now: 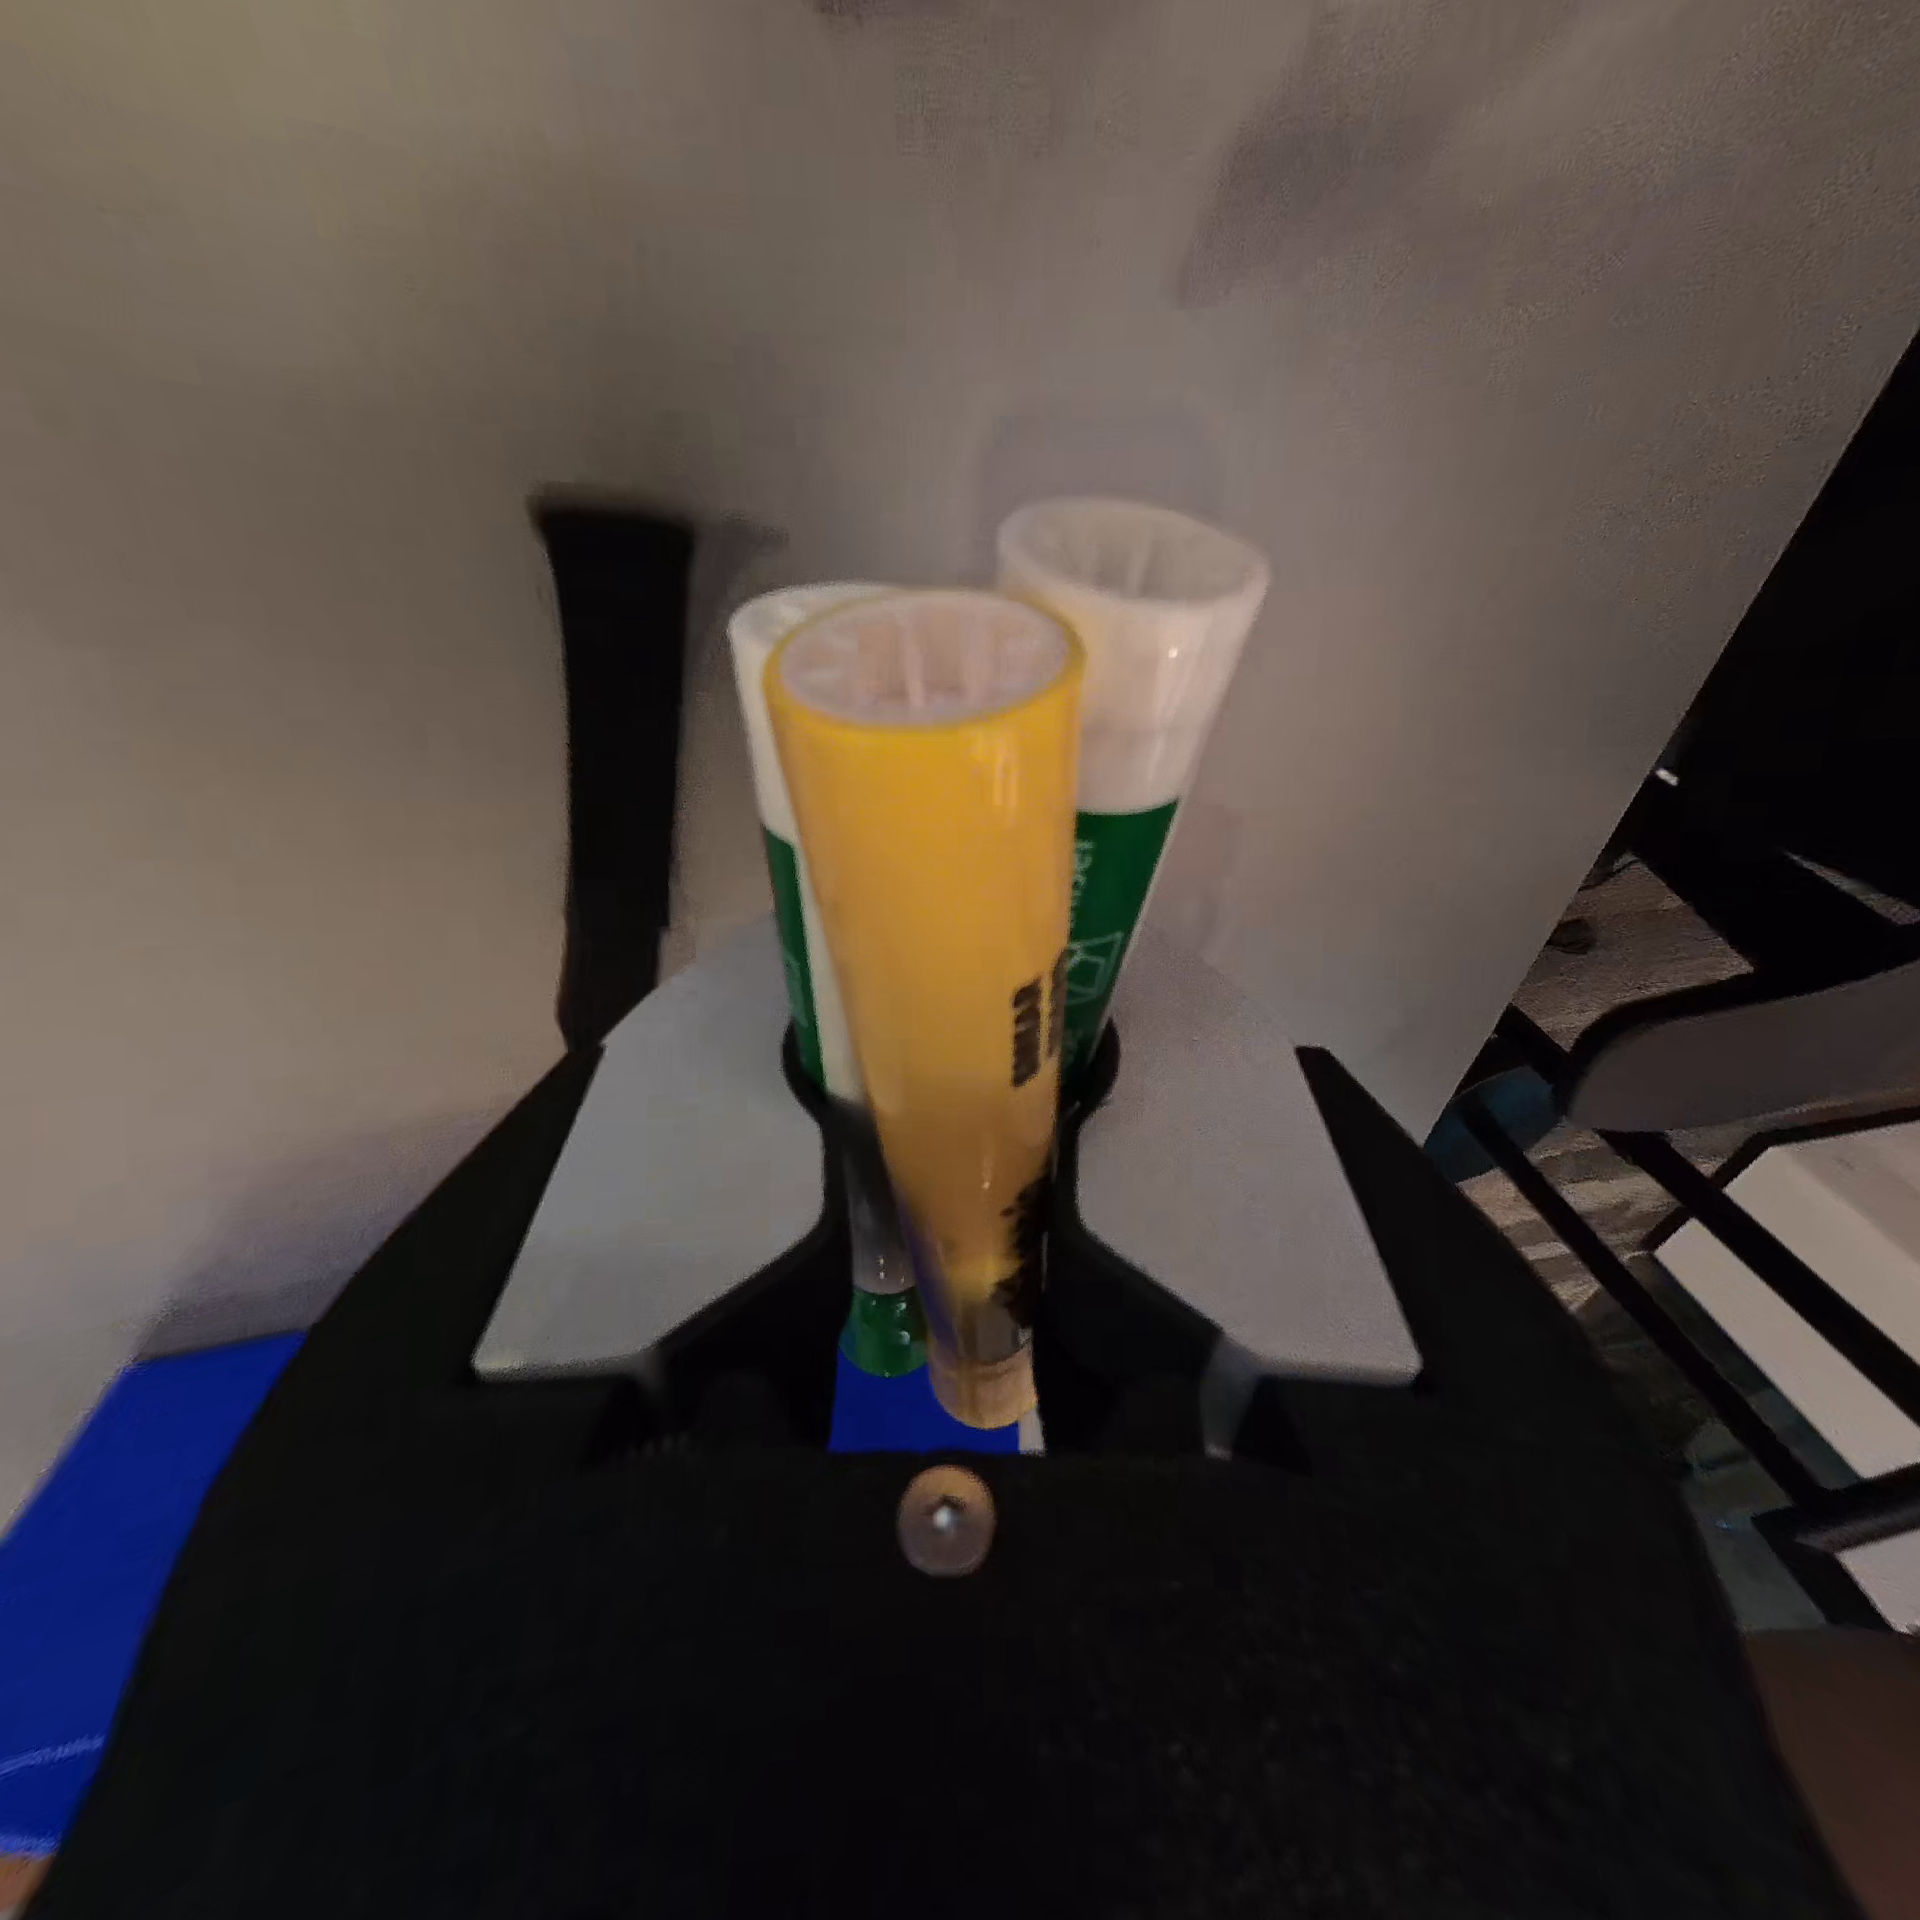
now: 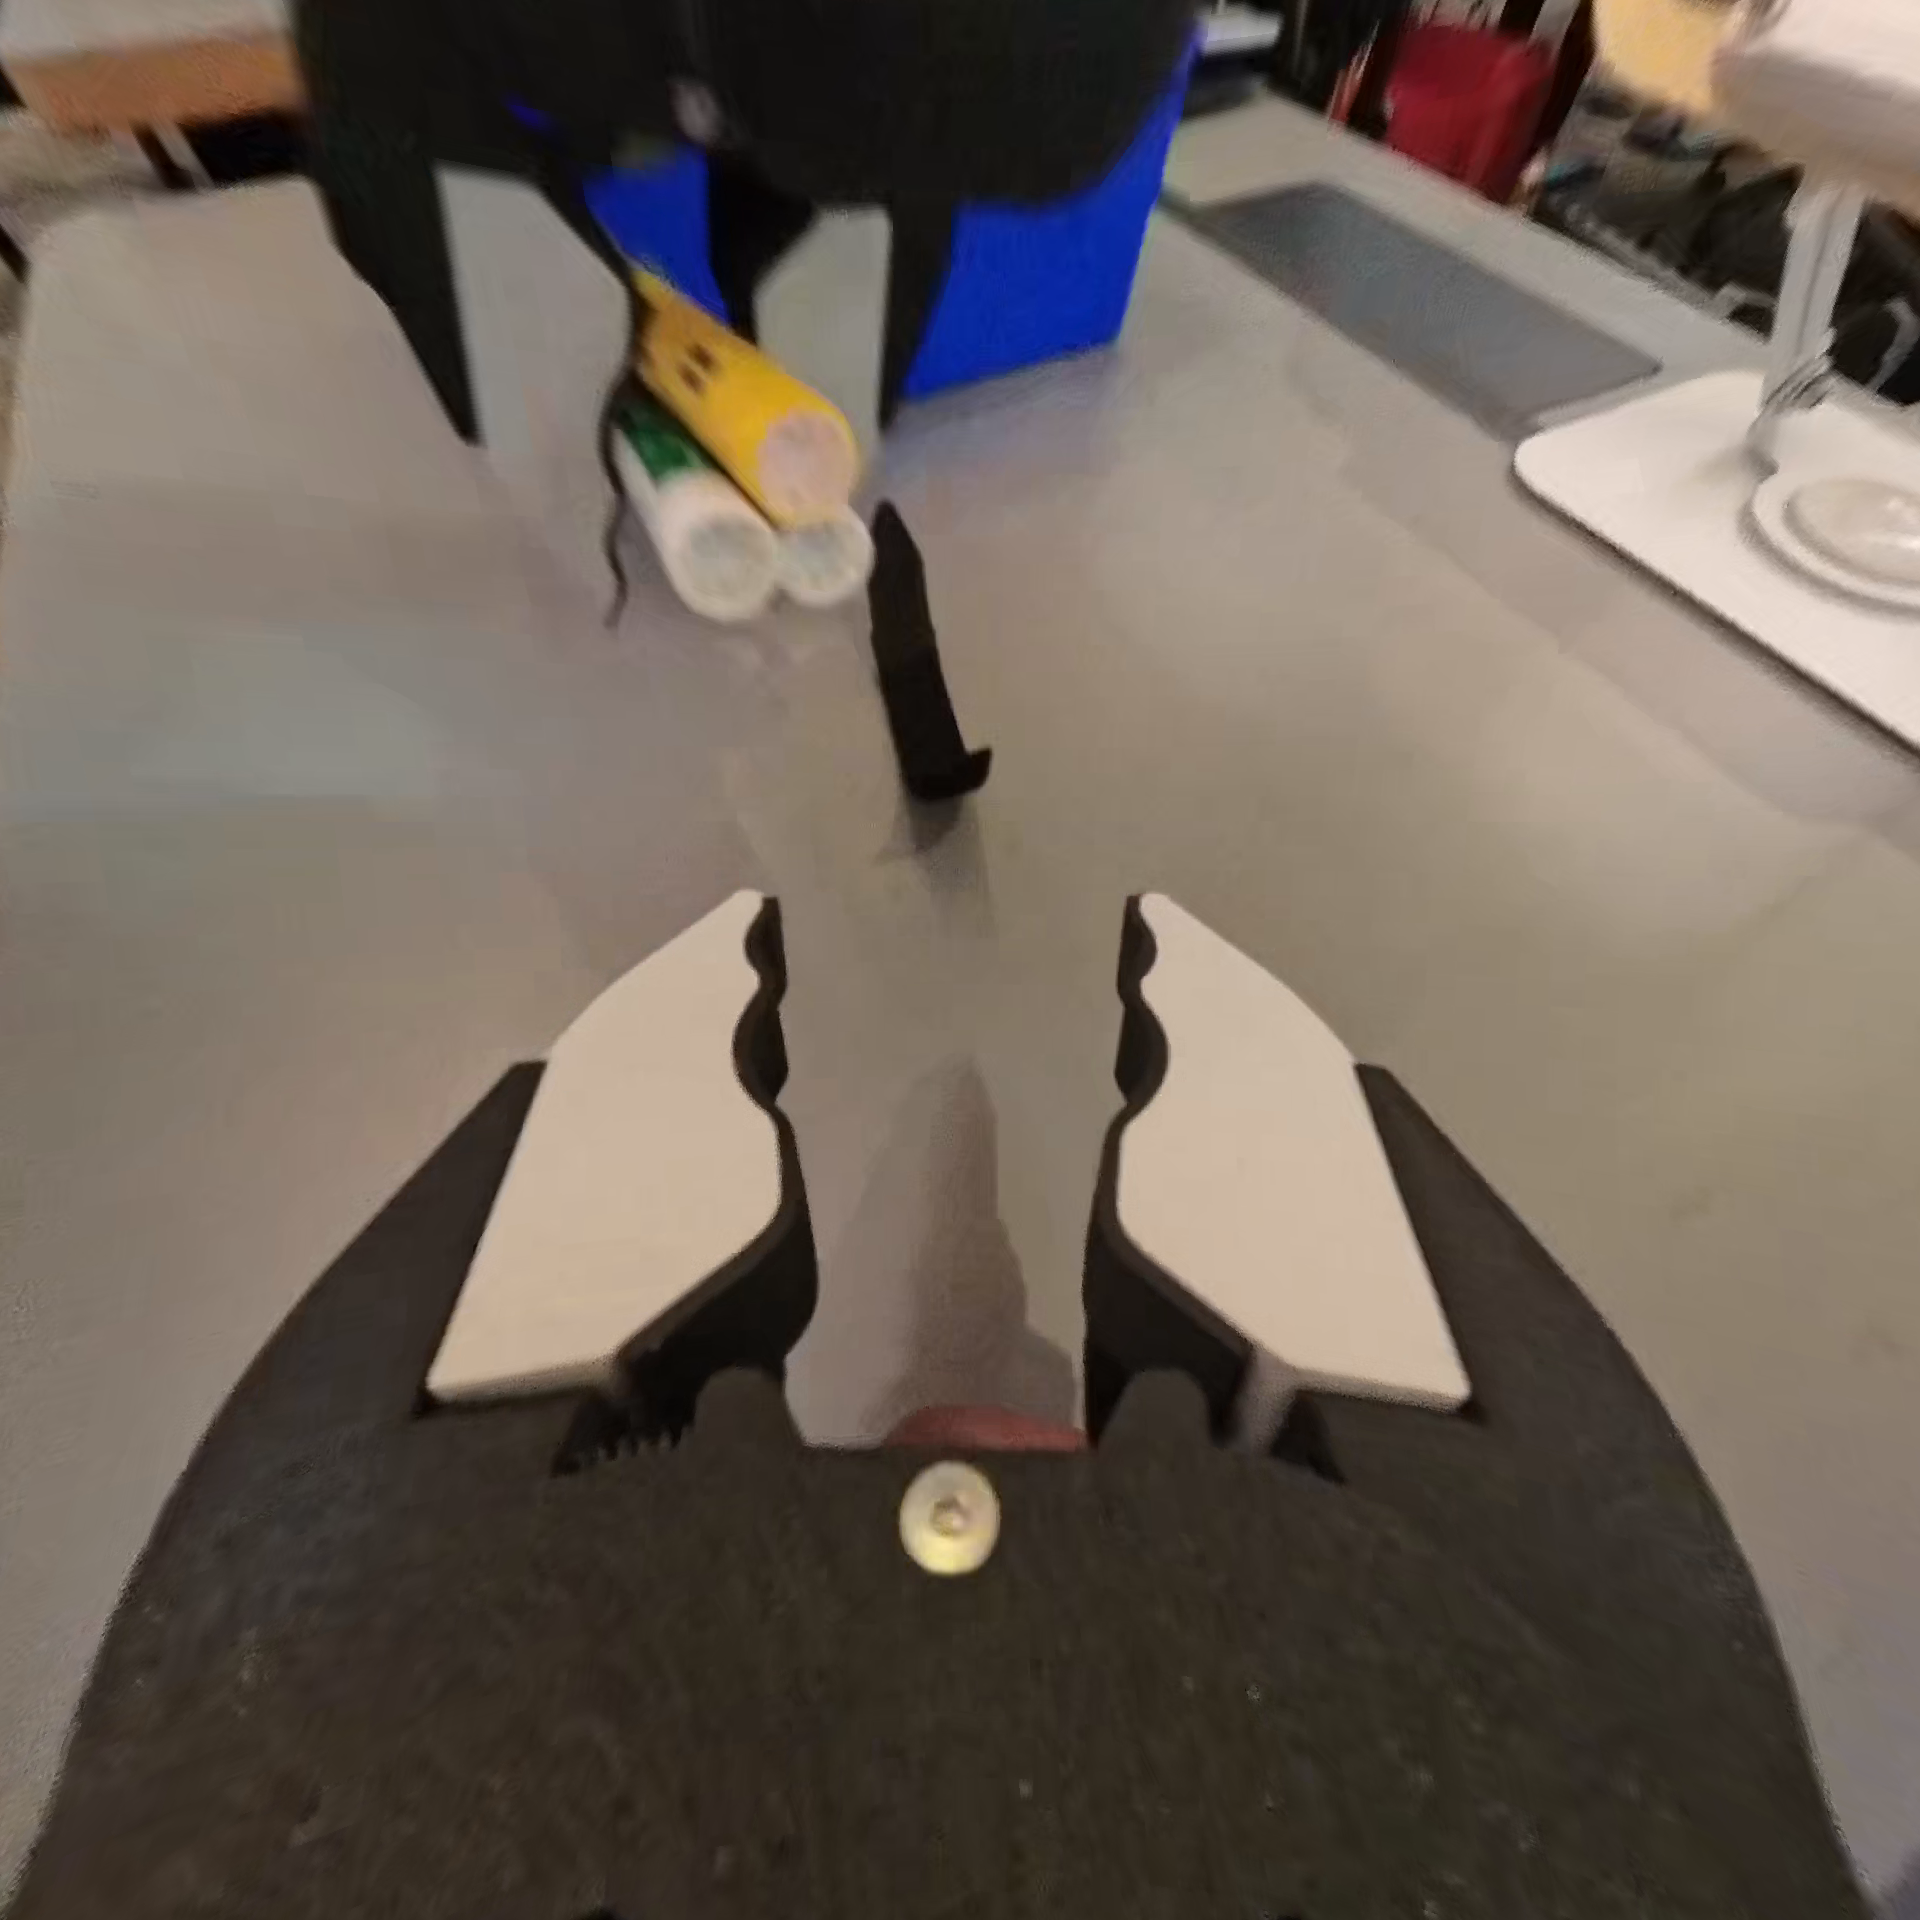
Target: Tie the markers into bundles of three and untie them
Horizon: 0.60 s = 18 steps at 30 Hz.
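Note:
My left gripper (image 1: pixel 951 997) is shut on three markers held side by side and pointing away from the camera: a yellow marker (image 1: pixel 935 883) on top and two green-and-white markers (image 1: pixel 1127 748) beneath. In the right wrist view the yellow marker (image 2: pixel 748 416) lies over the two white-ended markers (image 2: pixel 769 551), just above the grey table, in the left gripper (image 2: pixel 675 343). A thin black cord (image 2: pixel 613 499) hangs from the bundle's left side. A black strap (image 2: pixel 920 665) lies on the table beside the bundle; it also shows in the left wrist view (image 1: pixel 613 748). My right gripper (image 2: pixel 951 914) is open and empty, short of the strap.
A blue box (image 2: pixel 1029 281) stands behind the left gripper; it also shows in the left wrist view (image 1: pixel 125 1538). A white stand base (image 2: pixel 1714 520) sits at the right of the grey table (image 2: pixel 312 779). The table's right edge (image 1: pixel 1662 831) drops to dark frames.

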Motion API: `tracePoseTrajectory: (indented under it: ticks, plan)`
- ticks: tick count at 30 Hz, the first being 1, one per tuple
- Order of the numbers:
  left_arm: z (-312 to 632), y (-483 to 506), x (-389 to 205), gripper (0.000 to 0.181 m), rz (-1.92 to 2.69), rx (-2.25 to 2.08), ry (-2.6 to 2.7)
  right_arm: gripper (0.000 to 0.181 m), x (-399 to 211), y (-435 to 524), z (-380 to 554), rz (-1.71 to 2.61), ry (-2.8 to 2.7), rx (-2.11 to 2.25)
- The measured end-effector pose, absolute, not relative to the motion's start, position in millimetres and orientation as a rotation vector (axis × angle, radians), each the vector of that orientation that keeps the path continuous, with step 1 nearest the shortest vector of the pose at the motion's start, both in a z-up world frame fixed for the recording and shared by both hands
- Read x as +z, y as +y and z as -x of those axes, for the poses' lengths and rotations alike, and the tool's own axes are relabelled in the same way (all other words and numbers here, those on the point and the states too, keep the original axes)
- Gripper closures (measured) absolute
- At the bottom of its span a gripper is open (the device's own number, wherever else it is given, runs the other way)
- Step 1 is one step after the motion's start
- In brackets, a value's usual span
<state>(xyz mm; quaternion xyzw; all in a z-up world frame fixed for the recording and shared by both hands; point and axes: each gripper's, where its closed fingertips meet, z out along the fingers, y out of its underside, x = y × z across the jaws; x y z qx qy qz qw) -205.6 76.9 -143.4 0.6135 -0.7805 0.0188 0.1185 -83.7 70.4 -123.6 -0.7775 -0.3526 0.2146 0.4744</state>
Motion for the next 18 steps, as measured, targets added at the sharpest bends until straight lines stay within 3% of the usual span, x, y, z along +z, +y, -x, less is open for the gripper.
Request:
tracePoseTrajectory:
  ticks: [2,9,14,15,18]
  plan:
    - [228.1,82.6,-142.1,0.141,-1.841,0.035,-2.236,0.114,-148.9,83.6,87.5,1.993,-0.953,0.495]
    - [279.2,85.9,-141.7,0.141,-1.962,0.064,-2.127,0.123,-174.1,106.6,126.7,2.112,-1.063,0.628]
    - [296.3,93.3,-146.5,0.141,-2.0,0.083,-2.082,0.11,-167.3,108.1,147.0,2.173,-0.947,0.773]
    - [296.5,94.5,-146.8,0.141,-2.004,0.092,-2.079,0.112,-167.4,109.8,150.8,2.198,-0.908,0.802]
    - [295.0,98.6,-146.7,0.141,-2.0,0.086,-2.093,0.165,-164.5,108.2,152.3,2.24,-0.847,0.894]
